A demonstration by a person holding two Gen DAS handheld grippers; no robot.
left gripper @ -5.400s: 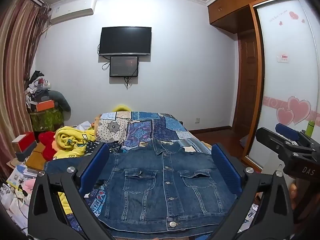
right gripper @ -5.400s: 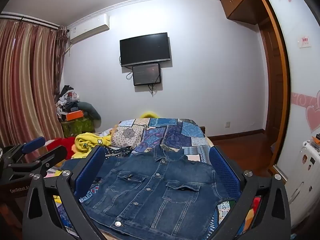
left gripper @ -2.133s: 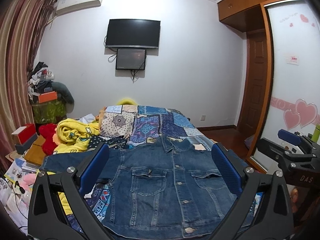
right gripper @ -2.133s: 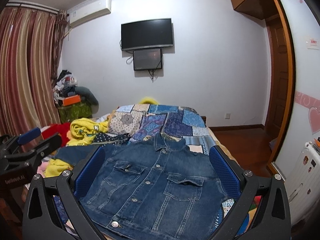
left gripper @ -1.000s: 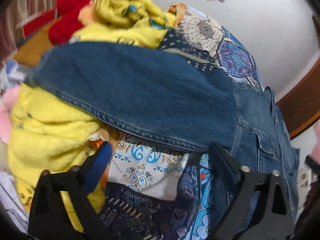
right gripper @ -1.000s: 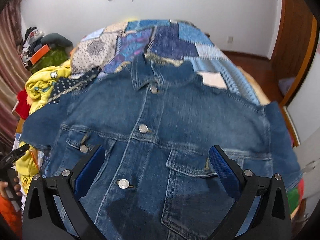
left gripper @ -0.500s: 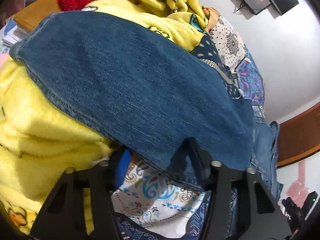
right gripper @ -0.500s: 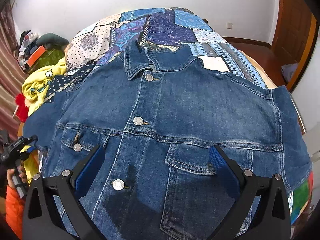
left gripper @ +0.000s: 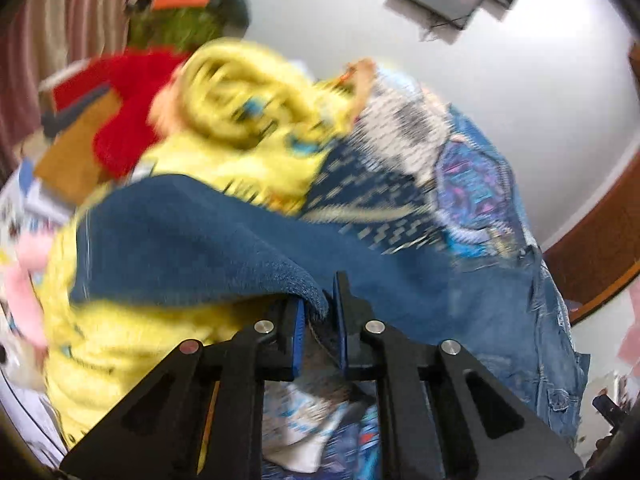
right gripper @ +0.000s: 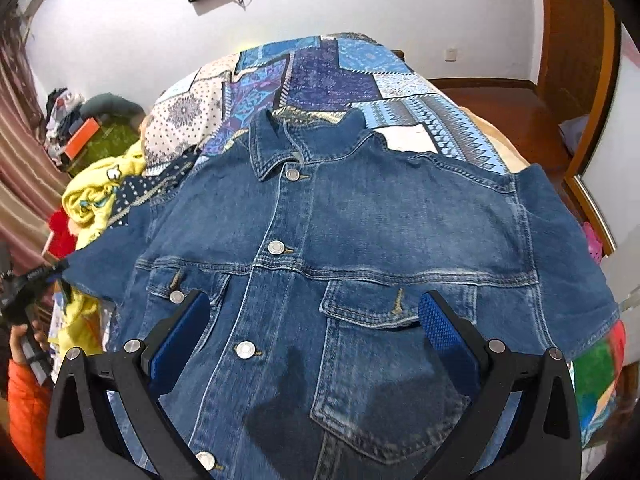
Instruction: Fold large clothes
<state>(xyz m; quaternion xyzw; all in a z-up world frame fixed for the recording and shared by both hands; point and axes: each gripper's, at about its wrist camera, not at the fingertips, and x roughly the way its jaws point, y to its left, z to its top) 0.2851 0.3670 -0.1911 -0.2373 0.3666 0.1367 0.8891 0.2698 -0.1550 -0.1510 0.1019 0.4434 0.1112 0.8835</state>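
With the left gripper point(left gripper: 320, 312) just closed, its jaws pinching the sleeve point(left gripper: 192, 240) of the denim jacket point(right gripper: 360, 240) spread buttoned-side-up on the bed point(right gripper: 340, 64), and the right gripper point(right gripper: 316, 332) hovering wide open over the chest, carry that sleeve smoothly across the front, keeping the body flat.

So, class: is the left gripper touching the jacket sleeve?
Touching. The left wrist view shows the left gripper, its jaws just closed, pinching the edge of the jacket sleeve between its blue pads.

Left hand-held gripper point(left gripper: 318, 320) just closed on denim jacket point(left gripper: 192, 240) sleeve edge, yellow blanket point(left gripper: 248, 120) behind
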